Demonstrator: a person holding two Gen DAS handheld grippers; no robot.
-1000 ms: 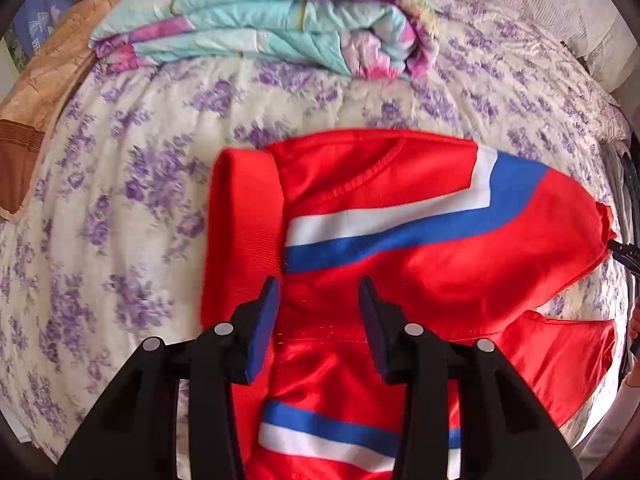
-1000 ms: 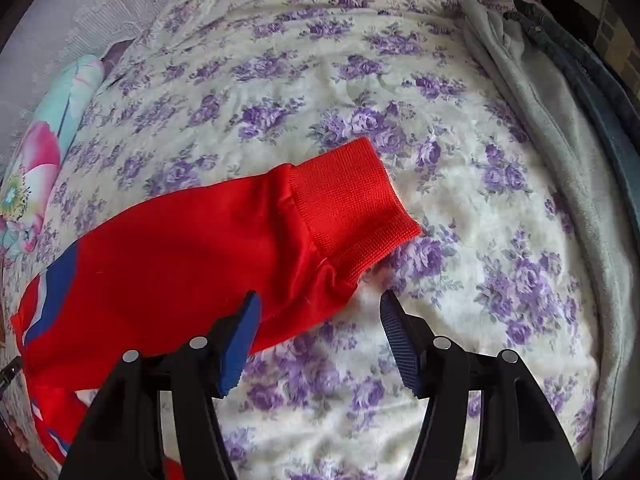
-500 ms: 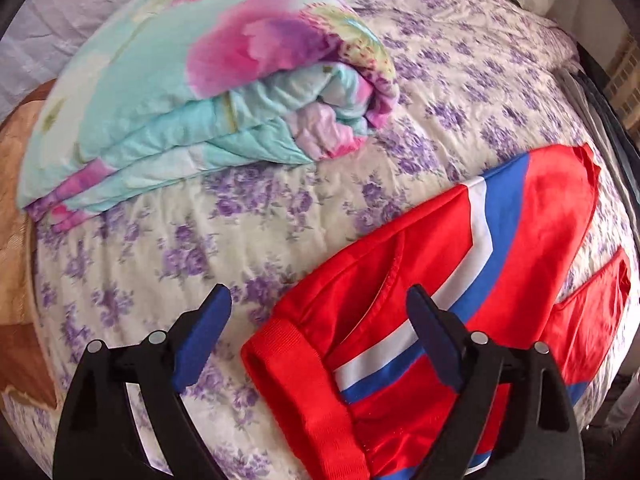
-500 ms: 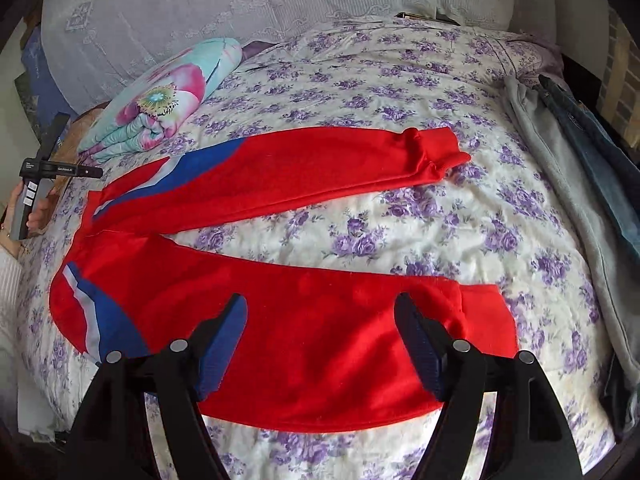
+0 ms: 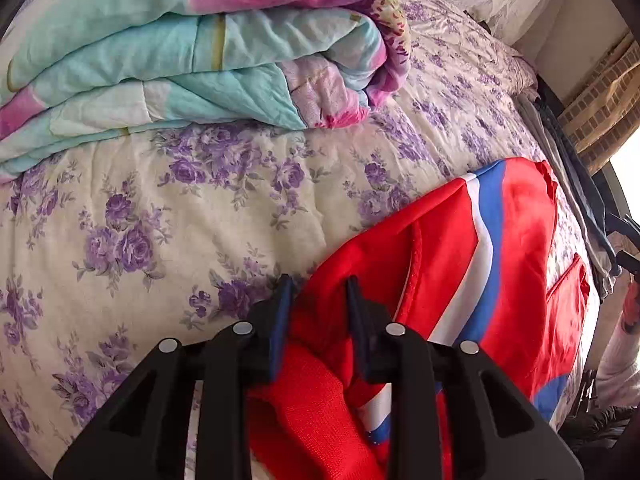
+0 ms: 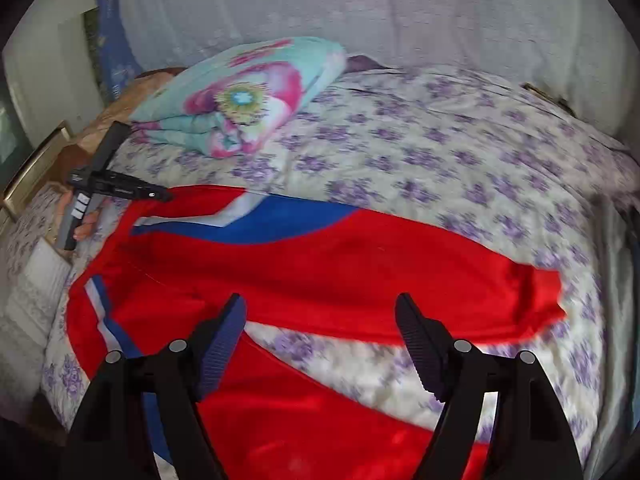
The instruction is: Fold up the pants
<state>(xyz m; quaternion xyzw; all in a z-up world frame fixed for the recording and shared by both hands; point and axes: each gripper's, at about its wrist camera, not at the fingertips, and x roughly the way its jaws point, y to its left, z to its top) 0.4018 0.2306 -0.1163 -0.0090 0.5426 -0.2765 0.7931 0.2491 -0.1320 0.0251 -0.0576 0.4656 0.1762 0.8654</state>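
Red pants (image 6: 332, 272) with blue and white stripes lie spread on the flowered bed, both legs running to the right. In the left wrist view my left gripper (image 5: 318, 292) is shut on the waistband corner of the pants (image 5: 440, 264), with red cloth bunched between the jaws. The left gripper also shows in the right wrist view (image 6: 160, 196) at the waistband's far corner. My right gripper (image 6: 320, 316) is open and empty, hovering above the nearer leg and the gap between the legs.
A folded turquoise and pink quilt (image 5: 192, 44) lies at the head of the bed, also in the right wrist view (image 6: 244, 100). Grey and dark clothes (image 5: 568, 168) lie along the bed's right edge. A white lace curtain (image 6: 360, 12) hangs behind.
My left gripper has closed on the waistband corner; it was open half a second ago. My right gripper has pulled back from the cuff and stays open above the legs.
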